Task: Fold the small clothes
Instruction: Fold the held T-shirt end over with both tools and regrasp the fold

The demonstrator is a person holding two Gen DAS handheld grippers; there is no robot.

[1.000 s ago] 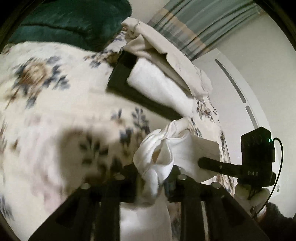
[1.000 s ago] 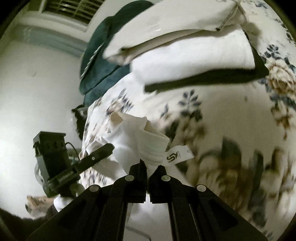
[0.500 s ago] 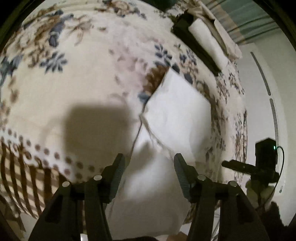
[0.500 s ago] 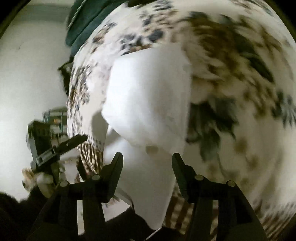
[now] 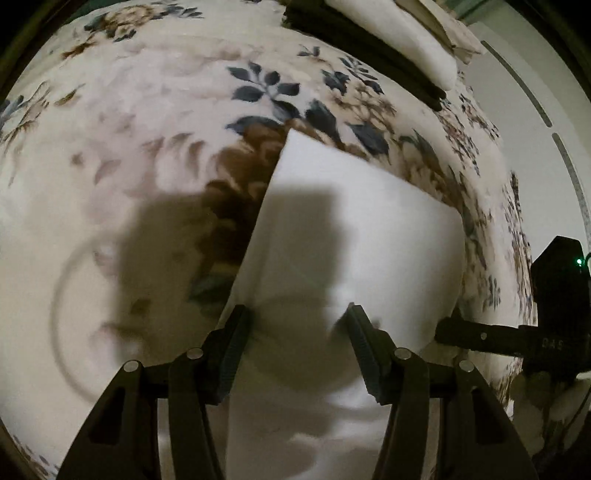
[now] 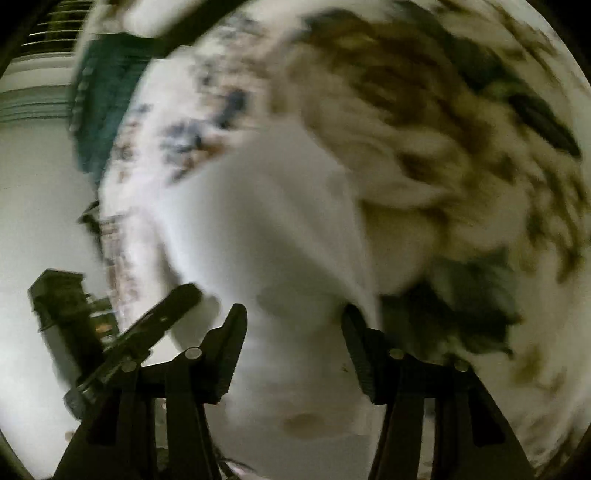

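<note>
White garment (image 5: 354,236): spread flat on the floral bedspread (image 5: 155,122), one corner aimed at the folded stack, near part running under both claws
Left claw (image 5: 297,325): fingers wide apart, nothing gripped, poised just above the garment's near edge, shadow cast across the cloth
Right claw (image 6: 293,321): fingers wide apart, empty, above the same garment (image 6: 266,229); view heavily blurred
Folded stack (image 5: 399,33): white pieces on a dark one, at the bedspread's far edge, well beyond the garment
Green pillow (image 6: 99,96): beyond the garment, by the wall
</note>
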